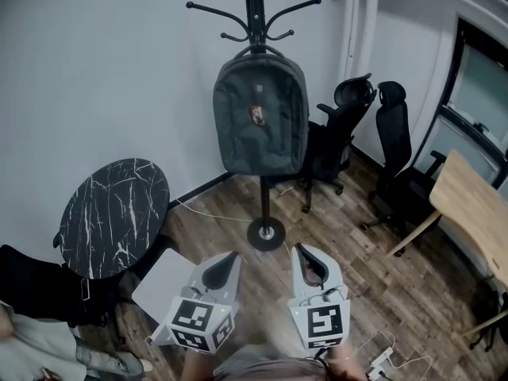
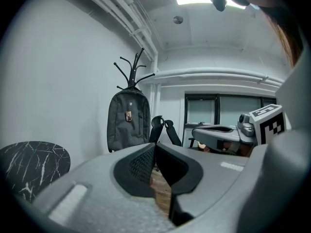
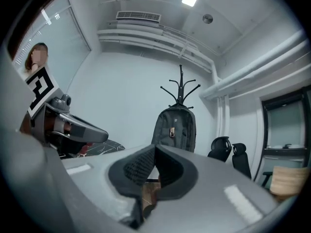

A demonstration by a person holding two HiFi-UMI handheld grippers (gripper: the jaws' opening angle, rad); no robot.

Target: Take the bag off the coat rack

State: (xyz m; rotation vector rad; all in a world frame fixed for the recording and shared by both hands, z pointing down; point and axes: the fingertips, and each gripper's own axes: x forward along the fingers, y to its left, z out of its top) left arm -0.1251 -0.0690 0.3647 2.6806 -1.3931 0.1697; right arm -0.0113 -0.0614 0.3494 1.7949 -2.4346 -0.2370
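A dark grey backpack (image 1: 260, 117) hangs by its top loop from the black coat rack (image 1: 255, 6), which stands on a round base (image 1: 265, 233) in the room's corner. The backpack (image 2: 128, 120) also shows in the left gripper view and again in the right gripper view (image 3: 175, 128), well ahead of both tools. My left gripper (image 1: 230, 259) and right gripper (image 1: 303, 254) are held low, side by side, in front of the rack's base, far below the bag. Both are shut with nothing between their jaws.
A round black marble table (image 1: 115, 213) stands at the left, with a pale low surface (image 1: 163, 286) beside it. Two black office chairs (image 1: 349, 125) sit right of the rack. A wooden desk (image 1: 472, 205) is at the far right. Cables and a power strip (image 1: 379, 361) lie on the wood floor.
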